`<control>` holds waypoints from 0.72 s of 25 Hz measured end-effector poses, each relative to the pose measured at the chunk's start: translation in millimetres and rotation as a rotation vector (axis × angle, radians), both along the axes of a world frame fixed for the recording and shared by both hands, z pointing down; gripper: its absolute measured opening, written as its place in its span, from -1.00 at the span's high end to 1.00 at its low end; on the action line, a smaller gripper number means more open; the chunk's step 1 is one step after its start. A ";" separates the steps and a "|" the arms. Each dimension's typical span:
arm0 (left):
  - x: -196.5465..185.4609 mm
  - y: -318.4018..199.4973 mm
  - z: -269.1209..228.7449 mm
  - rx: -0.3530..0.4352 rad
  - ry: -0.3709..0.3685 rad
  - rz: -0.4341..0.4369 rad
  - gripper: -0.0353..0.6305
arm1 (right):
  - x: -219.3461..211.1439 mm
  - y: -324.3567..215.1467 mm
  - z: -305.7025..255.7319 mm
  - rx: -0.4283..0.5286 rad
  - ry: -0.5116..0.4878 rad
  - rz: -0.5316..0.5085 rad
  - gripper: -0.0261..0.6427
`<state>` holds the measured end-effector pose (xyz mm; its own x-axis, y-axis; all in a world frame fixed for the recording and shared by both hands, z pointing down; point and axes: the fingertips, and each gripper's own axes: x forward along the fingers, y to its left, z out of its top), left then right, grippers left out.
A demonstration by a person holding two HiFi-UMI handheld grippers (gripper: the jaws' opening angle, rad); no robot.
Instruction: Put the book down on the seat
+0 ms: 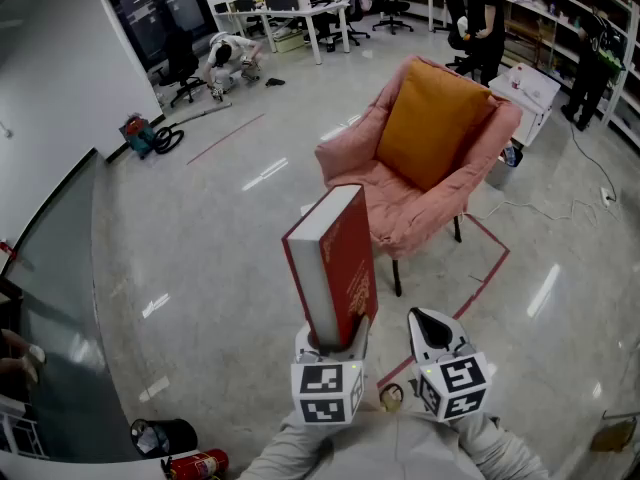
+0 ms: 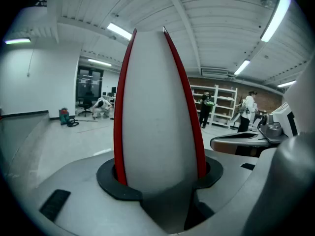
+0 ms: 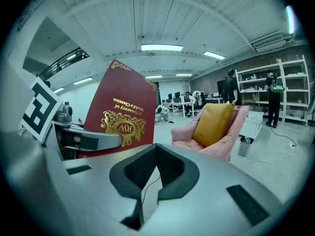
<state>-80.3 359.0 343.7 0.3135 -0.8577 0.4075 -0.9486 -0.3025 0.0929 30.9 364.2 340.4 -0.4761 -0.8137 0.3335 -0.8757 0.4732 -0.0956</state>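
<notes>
A thick red hardcover book (image 1: 335,258) stands upright, held at its lower end by my left gripper (image 1: 335,343), which is shut on it. In the left gripper view the white page edge of the book (image 2: 157,112) fills the space between the jaws of the left gripper (image 2: 160,181). My right gripper (image 1: 432,330) hangs just to the right of it, shut and with nothing in it. The right gripper view shows the right gripper (image 3: 150,176) and the book's gold-stamped cover (image 3: 120,112) at its left. The pink armchair (image 1: 400,183) with an orange cushion (image 1: 432,123) stands ahead on the floor, its seat bare.
Red floor tape (image 1: 490,268) runs past the chair's legs. A white box (image 1: 525,86) and a small bin (image 1: 505,163) sit to the chair's right, with a cable (image 1: 540,208) on the floor. A fire extinguisher (image 1: 195,463) and a black bin (image 1: 165,435) lie near my feet. People stand at the back.
</notes>
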 end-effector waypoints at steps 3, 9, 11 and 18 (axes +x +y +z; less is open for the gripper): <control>0.0 -3.7 3.8 -0.006 0.001 -0.004 0.12 | 1.8 -2.3 3.4 -0.003 0.012 -0.005 0.91; -4.0 -12.1 3.1 -0.019 0.008 -0.019 0.12 | 0.7 -6.1 0.8 -0.016 0.010 -0.015 0.91; -3.8 -15.2 0.5 -0.016 0.007 -0.018 0.12 | 0.6 -8.6 1.0 -0.023 0.011 -0.016 0.91; -1.2 -36.1 -0.1 -0.024 0.001 -0.016 0.12 | 2.8 -26.7 4.2 -0.044 -0.017 -0.031 0.91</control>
